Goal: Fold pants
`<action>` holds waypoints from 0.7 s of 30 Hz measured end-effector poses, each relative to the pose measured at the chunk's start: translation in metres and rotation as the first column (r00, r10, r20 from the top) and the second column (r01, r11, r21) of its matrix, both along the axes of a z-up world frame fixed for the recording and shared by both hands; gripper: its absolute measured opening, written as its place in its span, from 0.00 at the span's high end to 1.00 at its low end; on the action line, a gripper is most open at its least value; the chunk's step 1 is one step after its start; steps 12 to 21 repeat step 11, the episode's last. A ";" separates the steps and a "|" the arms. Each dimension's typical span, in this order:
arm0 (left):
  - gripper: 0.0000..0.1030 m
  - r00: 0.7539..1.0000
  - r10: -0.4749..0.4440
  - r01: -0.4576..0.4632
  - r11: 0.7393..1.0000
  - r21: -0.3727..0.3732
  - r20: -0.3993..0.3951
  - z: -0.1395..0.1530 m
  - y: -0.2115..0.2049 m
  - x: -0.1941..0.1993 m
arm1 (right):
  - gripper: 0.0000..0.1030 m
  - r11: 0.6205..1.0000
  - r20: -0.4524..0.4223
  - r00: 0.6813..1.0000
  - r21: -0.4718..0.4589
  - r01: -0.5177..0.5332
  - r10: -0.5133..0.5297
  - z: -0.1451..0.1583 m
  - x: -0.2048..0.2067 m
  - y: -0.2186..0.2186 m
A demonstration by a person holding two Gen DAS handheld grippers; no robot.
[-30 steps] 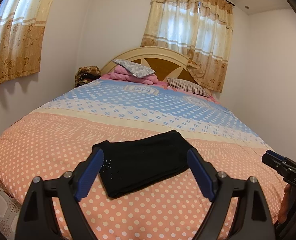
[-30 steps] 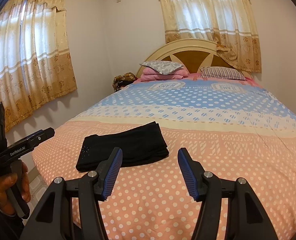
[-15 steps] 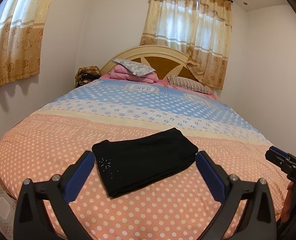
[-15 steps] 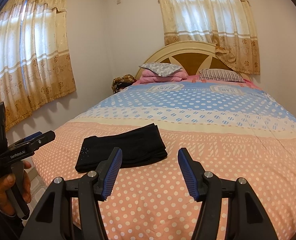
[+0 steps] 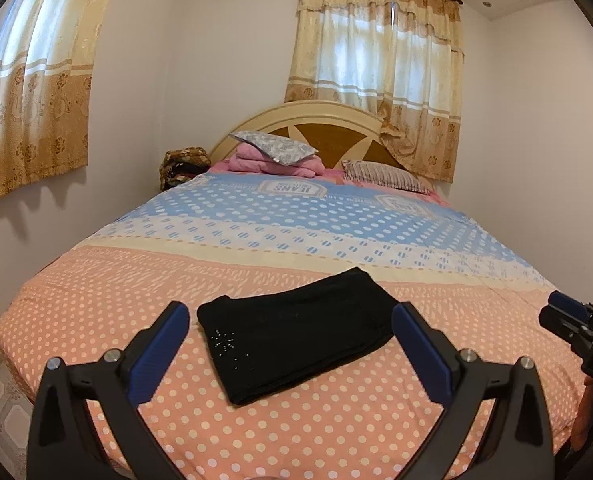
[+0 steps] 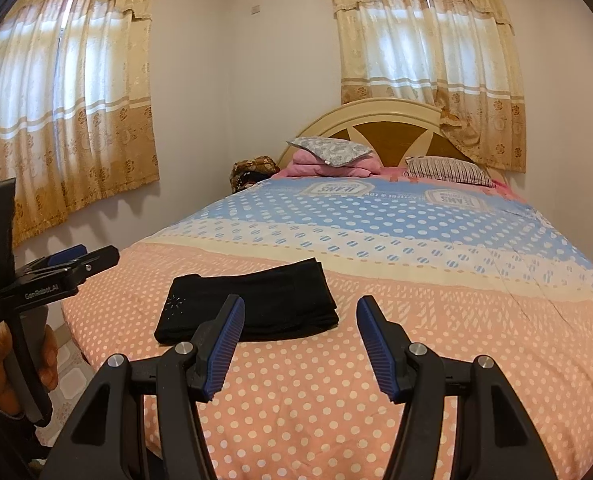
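Black pants [image 5: 296,330] lie folded in a compact rectangle near the foot of the bed [image 5: 376,432].

Relative to the pants, the left gripper [image 5: 290,346] hangs just short of them, spread to its widest and empty; the right gripper [image 6: 298,346] hangs beside their right end, about half open, holding nothing. The folding looks finished; at most, a final smoothing or retreat remains.
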State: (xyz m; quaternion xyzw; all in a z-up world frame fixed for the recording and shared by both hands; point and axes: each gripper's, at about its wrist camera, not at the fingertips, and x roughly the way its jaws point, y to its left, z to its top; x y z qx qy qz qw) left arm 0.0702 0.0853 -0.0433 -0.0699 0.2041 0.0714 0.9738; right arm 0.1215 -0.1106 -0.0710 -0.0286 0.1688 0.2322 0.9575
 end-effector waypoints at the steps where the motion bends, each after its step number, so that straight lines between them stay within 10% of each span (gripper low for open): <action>1: 0.00 1.000 0.003 -0.003 1.000 0.002 -0.008 -0.001 0.000 0.001 | 0.42 1.000 -0.002 1.000 -0.002 -0.002 0.002 -0.001 0.000 0.001; 21: 0.00 1.000 0.005 -0.005 1.000 0.012 -0.003 -0.008 -0.001 0.003 | 0.42 1.000 -0.013 1.000 -0.009 -0.004 0.004 -0.006 -0.002 0.004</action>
